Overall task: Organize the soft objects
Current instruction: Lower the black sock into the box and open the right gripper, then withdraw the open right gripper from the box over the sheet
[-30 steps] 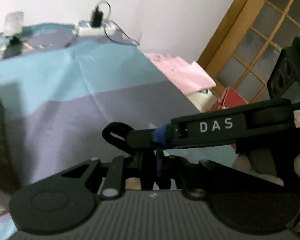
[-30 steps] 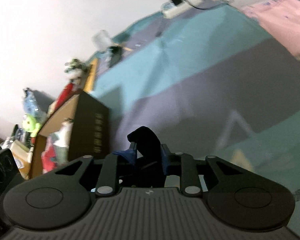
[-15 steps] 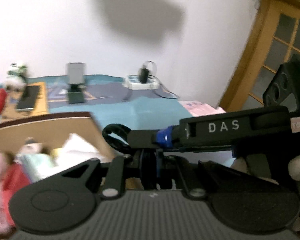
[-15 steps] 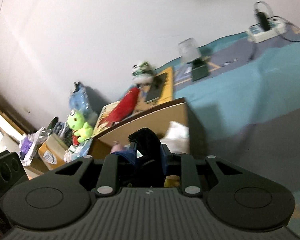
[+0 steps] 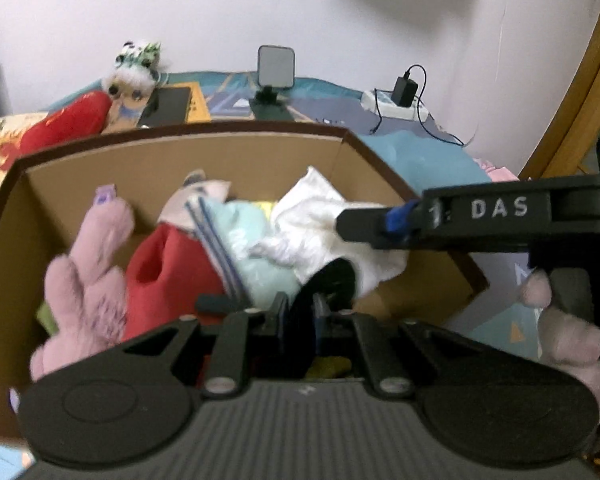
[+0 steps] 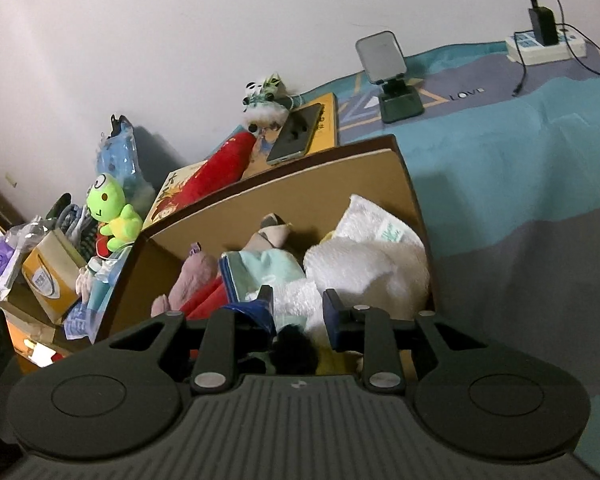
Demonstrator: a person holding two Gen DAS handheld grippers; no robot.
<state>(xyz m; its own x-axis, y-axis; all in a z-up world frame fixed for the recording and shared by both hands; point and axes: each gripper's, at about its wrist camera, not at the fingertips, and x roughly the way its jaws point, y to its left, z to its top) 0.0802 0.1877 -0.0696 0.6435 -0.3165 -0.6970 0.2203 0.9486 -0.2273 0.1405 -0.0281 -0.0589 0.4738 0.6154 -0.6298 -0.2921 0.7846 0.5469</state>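
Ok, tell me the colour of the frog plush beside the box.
Bright green frog plush, clearest in the right wrist view.

Your left wrist view is soft all over; the pink plush (image 5: 88, 280) in the cardboard box (image 5: 180, 160) smears at its edges, its face unreadable. The left gripper (image 5: 308, 300) body hides the box's near wall and whatever lies low inside. The black strap (image 5: 332, 280) between its fingers runs down out of sight. In your right wrist view the right gripper (image 6: 298, 304) covers the box's near corner, and the dark strap end (image 6: 294, 350) below the fingers is half hidden. The clutter (image 6: 40, 264) at the bed's left edge is cut by the frame. The label on the white towel (image 6: 380, 248) is too small to read.
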